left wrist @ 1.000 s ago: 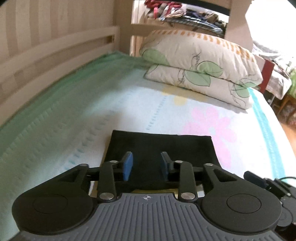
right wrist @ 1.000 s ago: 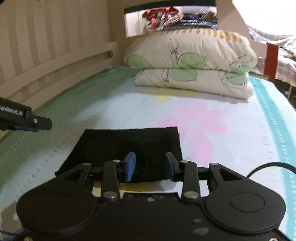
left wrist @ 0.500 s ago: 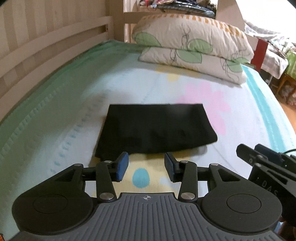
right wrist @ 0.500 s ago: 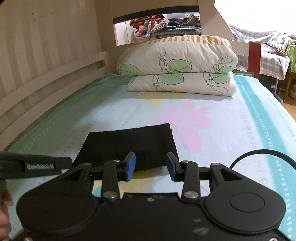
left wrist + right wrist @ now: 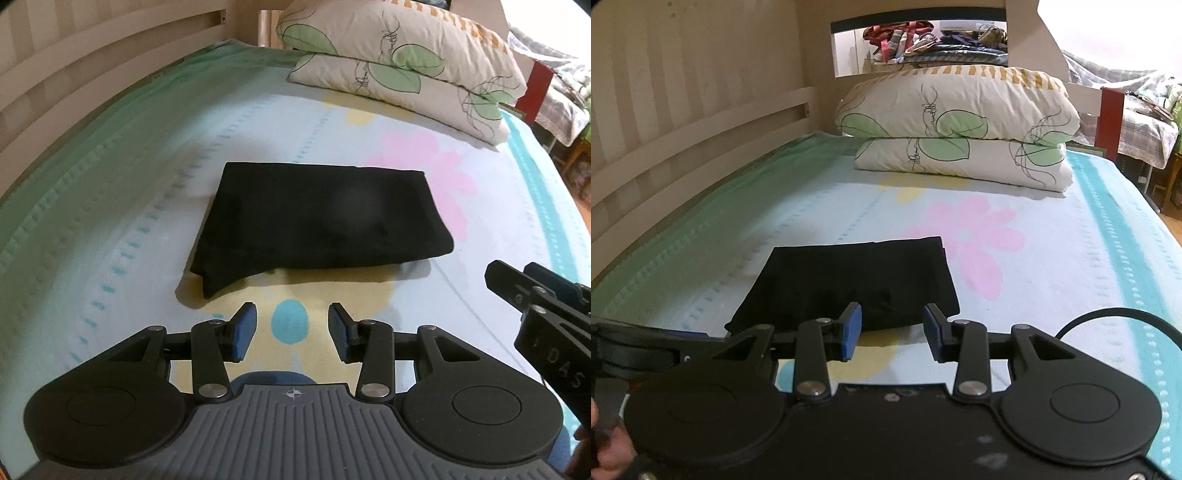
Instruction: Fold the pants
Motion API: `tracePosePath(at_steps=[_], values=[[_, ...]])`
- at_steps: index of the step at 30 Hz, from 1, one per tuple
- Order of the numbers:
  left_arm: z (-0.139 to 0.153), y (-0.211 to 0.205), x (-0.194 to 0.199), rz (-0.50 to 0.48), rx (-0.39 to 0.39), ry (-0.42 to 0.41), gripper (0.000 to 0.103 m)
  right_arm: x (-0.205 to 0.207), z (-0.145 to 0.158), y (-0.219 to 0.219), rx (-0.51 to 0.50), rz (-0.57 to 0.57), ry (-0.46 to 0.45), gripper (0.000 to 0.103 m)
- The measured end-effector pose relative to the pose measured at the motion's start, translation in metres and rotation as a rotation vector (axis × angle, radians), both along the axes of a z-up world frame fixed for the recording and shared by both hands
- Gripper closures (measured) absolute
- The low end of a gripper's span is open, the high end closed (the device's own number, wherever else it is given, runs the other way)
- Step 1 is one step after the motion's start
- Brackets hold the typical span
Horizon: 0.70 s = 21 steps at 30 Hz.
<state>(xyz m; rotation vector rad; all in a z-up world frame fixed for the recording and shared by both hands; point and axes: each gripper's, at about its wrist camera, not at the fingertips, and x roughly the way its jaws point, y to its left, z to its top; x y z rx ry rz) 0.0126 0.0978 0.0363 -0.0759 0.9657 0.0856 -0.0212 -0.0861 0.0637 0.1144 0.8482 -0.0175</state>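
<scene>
Both tools stand released with nothing between their blue pads: the left tool hangs over bare sheet just short of the near edge of the pants, and the right tool sits at that same near edge, its pads apart and the cloth showing only beyond them, not gripped as far as the frame tells. Just past the tools, the black pants lie as a compact, roughly rectangular bundle in the middle of the bed, flat on the flowered sheet, with straight far and right edges. One loose corner at the near left sags out of line and looks a little thicker than the rest. Farther off, two stacked pillows rest at the head of the bed, well apart from the bundle. Judging by the small, layered shape, the folding seems essentially finished; what may remain is only tidying that near-left corner, or one last fold if a smaller packet is wanted.
</scene>
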Motion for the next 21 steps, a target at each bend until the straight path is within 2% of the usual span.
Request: tracePosePath(at_steps=[21], values=[[0.0021,0.0041,0.0013,0.001,0.000,-0.006,0.061,0.0046,0.0005,-0.0062,0.004,0.034,0.001,0.063]])
